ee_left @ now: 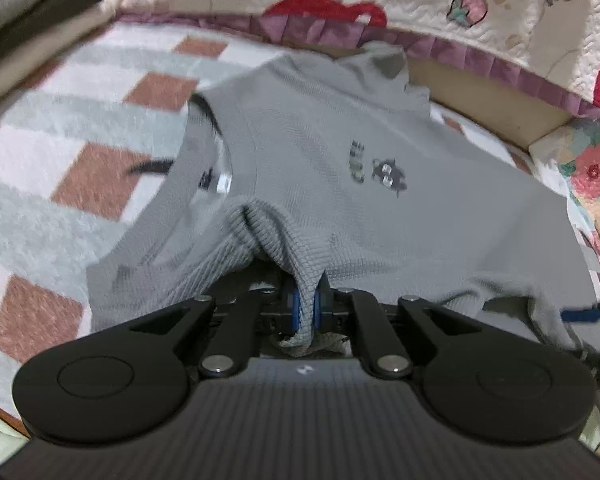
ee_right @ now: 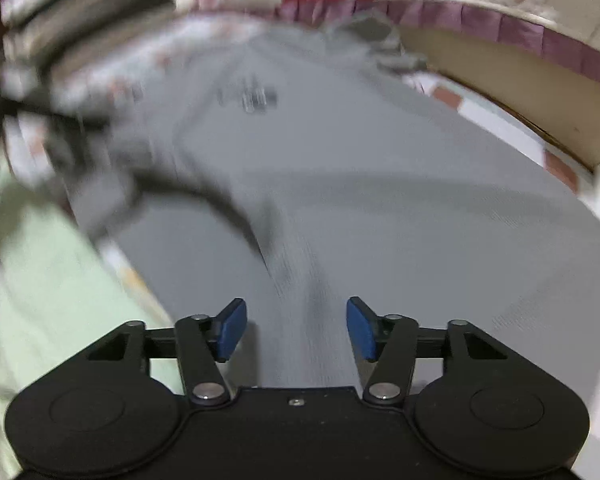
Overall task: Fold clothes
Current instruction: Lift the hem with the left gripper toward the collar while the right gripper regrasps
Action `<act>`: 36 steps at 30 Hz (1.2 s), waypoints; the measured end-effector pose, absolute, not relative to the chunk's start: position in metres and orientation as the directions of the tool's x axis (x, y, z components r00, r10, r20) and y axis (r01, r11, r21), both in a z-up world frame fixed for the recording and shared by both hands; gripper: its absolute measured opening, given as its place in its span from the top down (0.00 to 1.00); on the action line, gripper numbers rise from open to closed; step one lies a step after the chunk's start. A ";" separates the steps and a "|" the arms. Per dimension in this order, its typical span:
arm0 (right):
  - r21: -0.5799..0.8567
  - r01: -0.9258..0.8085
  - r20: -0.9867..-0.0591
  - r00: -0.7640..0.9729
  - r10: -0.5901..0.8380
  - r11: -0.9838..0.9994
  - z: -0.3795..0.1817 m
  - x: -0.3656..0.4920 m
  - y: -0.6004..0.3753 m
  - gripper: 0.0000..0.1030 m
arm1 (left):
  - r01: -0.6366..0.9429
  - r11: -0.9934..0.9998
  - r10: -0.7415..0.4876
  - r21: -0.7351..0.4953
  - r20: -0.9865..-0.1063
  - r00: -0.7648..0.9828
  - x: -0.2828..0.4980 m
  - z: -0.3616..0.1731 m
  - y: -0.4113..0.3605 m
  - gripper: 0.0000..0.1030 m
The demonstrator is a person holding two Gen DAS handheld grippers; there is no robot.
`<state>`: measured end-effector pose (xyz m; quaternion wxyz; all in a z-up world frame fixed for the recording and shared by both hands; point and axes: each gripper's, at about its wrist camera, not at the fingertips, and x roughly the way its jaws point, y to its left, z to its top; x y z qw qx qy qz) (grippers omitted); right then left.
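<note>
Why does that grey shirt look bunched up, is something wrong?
Nothing looks damaged. The grey shirt puckers only where the left hand-held gripper pinches a fold of it. The right hand-held gripper is open above the cloth.

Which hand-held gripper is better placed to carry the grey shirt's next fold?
Left. The left hand-held gripper is already shut on the grey shirt; the right hand-held gripper is open over the cloth, holding nothing.
</note>
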<state>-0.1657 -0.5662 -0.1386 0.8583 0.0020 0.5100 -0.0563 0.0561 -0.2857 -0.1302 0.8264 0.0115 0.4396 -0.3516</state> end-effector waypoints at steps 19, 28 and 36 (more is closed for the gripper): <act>-0.455 0.205 -0.700 0.520 -0.490 0.867 -0.111 -0.129 -0.674 0.54 | 0.609 0.749 -0.607 -0.259 -0.637 0.475 0.117 -0.070 -0.327 0.96; -0.276 0.547 -0.775 0.359 -0.519 0.790 -0.146 -0.206 -0.746 0.49 | 0.590 0.782 -0.516 -0.201 -0.739 0.433 0.114 -0.129 -0.336 0.96; 0.309 0.692 -0.704 0.628 -0.332 0.653 -0.118 -0.269 -0.756 0.48 | 0.577 0.792 -0.497 -0.199 -0.758 0.423 0.109 -0.141 -0.338 0.95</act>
